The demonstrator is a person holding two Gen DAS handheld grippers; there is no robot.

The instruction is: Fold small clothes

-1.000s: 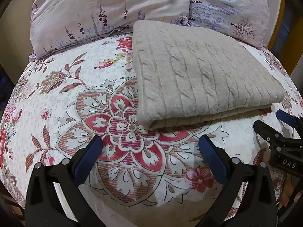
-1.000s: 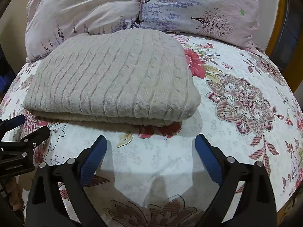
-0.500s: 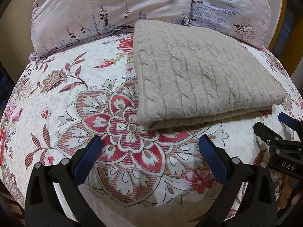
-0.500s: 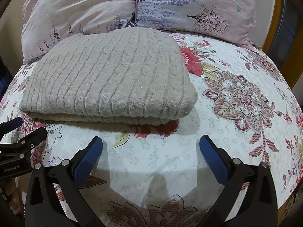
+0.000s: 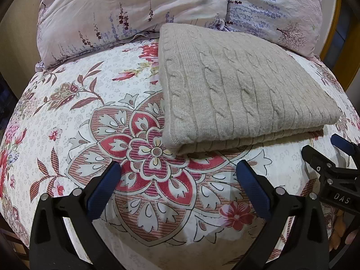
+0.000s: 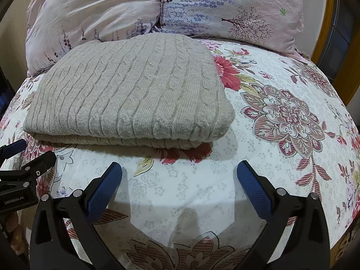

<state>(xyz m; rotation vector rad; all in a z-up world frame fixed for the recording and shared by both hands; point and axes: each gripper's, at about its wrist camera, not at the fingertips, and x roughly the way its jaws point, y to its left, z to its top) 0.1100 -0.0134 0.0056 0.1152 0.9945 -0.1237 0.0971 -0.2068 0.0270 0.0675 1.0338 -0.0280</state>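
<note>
Currently, through the left wrist camera, we see our left gripper (image 5: pixel 177 175) with its blue fingers (image 5: pixel 103 186) spread wide and holding nothing, poised above the flowered bedsheet (image 5: pixel 67 112). The folded sweater (image 5: pixel 236 94), a beige cable knit, lies ahead and to the right of this gripper, apart from it, its near left corner the closest part. Its long axis runs across our view, from that corner off toward the right edge of the bed. Behind it sit two pillows (image 5: pixel 135 11), and the sweater's far edge appears to touch them. The right gripper (image 5: pixel 333 155) shows at the right margin, near the sweater's right front corner.

Then, through the right wrist camera, our right gripper (image 6: pixel 178 175) is likewise spread and empty, over a bare patch of bedsheet (image 6: pixel 292 112). Here the sweater (image 6: pixel 130 94) lies ahead and to the left, its stacked front edge facing us and its right front corner nearest. The left gripper (image 6: pixel 27 155) peeks in at the left margin, close to the left front corner.

We judge that the sweater sits squarely between the two grippers, each about equally near its own corner. The folding itself looks done or nearly so; any further fold would turn on lifting that front edge from both corners at once.
</note>
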